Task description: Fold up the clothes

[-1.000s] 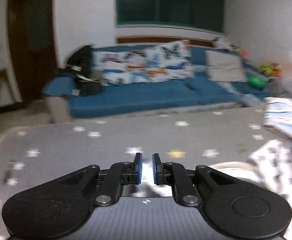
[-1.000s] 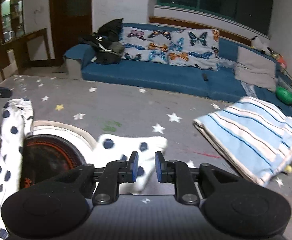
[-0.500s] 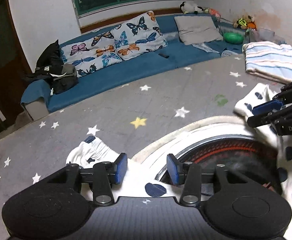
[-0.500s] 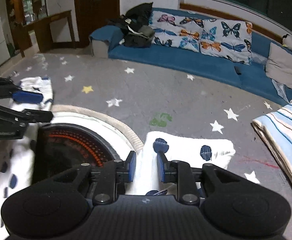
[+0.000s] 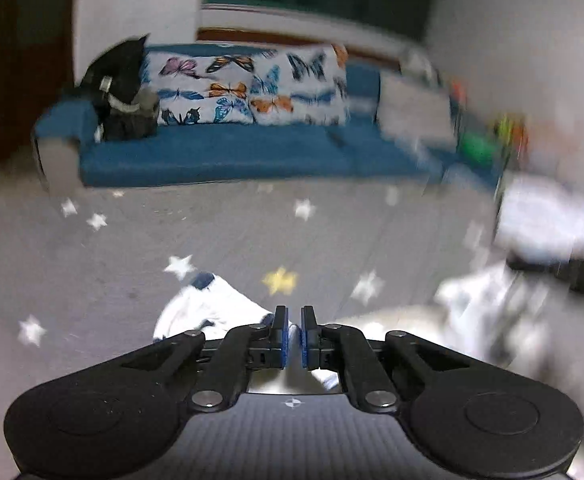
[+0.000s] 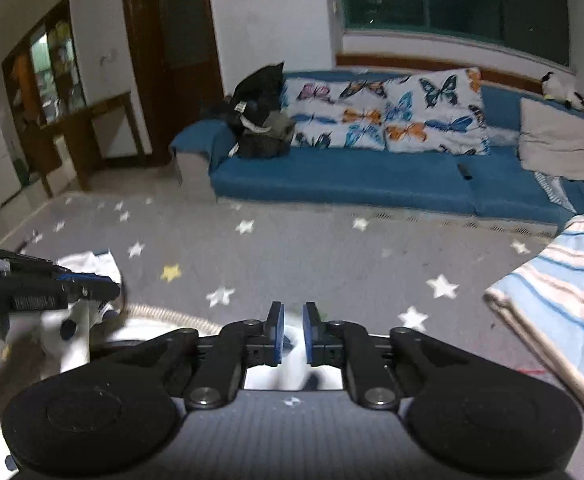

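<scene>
White garment [image 5: 208,308] with dark blue dots, crumpled, on star-patterned grey mat [image 6: 312,256]

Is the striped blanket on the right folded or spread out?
Folded: the striped blanket lies on the grey starred mat as a thick stack, with layered edges showing along its near side.

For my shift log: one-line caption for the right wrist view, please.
Right gripper shut on the white polka-dot garment over the star-patterned mat; left gripper pinches its other side.
</scene>
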{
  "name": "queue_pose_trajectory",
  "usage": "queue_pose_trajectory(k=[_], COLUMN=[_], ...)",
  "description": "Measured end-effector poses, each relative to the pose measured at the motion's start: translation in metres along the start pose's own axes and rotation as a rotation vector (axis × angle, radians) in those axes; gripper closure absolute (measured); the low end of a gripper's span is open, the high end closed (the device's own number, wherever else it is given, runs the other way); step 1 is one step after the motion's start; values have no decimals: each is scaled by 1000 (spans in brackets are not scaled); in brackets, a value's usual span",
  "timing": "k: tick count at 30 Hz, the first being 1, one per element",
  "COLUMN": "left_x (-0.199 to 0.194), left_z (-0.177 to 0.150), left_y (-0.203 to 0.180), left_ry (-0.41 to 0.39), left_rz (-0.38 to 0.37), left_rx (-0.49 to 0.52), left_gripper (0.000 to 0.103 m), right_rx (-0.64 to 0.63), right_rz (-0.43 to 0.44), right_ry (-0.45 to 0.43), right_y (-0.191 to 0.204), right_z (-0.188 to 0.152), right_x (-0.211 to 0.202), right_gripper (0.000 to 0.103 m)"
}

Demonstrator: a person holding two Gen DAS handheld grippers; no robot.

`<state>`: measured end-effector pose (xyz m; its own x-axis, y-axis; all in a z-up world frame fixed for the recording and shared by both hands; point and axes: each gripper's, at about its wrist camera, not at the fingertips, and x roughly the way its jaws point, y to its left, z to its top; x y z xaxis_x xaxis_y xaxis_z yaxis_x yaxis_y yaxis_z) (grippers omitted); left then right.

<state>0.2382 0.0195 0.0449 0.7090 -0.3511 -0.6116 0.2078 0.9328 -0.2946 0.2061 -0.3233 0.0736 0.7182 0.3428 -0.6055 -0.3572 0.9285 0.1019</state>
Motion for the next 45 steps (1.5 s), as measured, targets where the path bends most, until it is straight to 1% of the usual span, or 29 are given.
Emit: queue_pose_trajectory(k=[2, 4, 5, 6, 8, 10, 12, 15, 16, 17, 18, 19, 21, 24, 26, 27, 28, 29, 31, 34, 37, 41, 44, 45], left_x=[-5, -4, -3, -2, 1, 4, 6, 9, 11, 13, 13, 11, 10, 8, 5, 5, 6, 6, 6, 4, 4, 6, 6, 4], left_z=[9, 13, 13, 14, 12, 10, 8, 11, 13, 14, 15, 14, 14, 12, 11, 11, 12, 11, 10, 9, 5, -3, -10, -12], left_y=[14, 26, 31, 33, 35, 36, 32, 18, 14, 10, 8, 7, 8, 12, 16, 16, 16, 16, 14, 11, 7, 6, 7, 8], left_ry=[-49, -81, -92, -99, -107, -99, -88, -86, -83, -80, -80, -84, -95, -107, -116, -118, -119, -119, -117, -117, -109, -89, -73, -69], left_rz=[-84, -180, -214, -223, -234, -261, -303, -344, -360, -374, -382, -378, -359, -323, -294, -283, -267, -256, -242, -216, -189, -156, -141, -135], left_rx=[-161, -302, -352, -375, -404, -427, -441, -424, -423, -420, -412, -402, -381, -376, -370, -364, -358, -351, -339, -308, -274, -246, -253, -252], left_gripper=[97, 97, 97, 97, 96, 95, 95, 95, 95, 95, 94, 94, 91, 90, 90, 90, 90, 90, 90, 90, 90, 90, 90, 90], right_rx=[4, 4, 11, 18, 45, 76, 112, 168, 189, 210, 226, 237, 255, 248, 227, 227, 233, 237, 239, 246, 265, 224, 186, 177], right_rz=[-12, -45, -64, -84, -106, -113, -104, -76, -66, -56, -47, -41, -30, -41, -45, -41, -35, -36, -48, -60, -94, -151, -144, -127], right_ry=[-14, -2, 10, 22, 49, 78, 93, 93, 91, 89, 90, 93, 103, 144, 142, 142, 145, 143, 134, 74, -10, -123, -161, -165], right_y=[-8, -18, -25, -31, -44, -56, -64, -70, -72, -73, -73, -72, -72, -69, -66, -65, -65, -65, -67, -71, -77, -72, -60, -56], right_z=[1, -2, -4, -6, -13, -20, -25, -27, -27, -26, -26, -25, -25, -29, -30, -30, -31, -31, -32, -31, -24, -6, 10, 15], right_x=[-9, -13, -13, -13, -12, -10, -6, 1, 3, 6, 8, 11, 19, 34, 37, 37, 37, 35, 32, 13, -21, -61, -68, -65], right_gripper=[92, 92, 92, 92, 91, 91, 91, 90, 87, 80, 78, 76, 76, 76, 77, 80, 92, 98, 99, 100, 100, 100, 100, 99])
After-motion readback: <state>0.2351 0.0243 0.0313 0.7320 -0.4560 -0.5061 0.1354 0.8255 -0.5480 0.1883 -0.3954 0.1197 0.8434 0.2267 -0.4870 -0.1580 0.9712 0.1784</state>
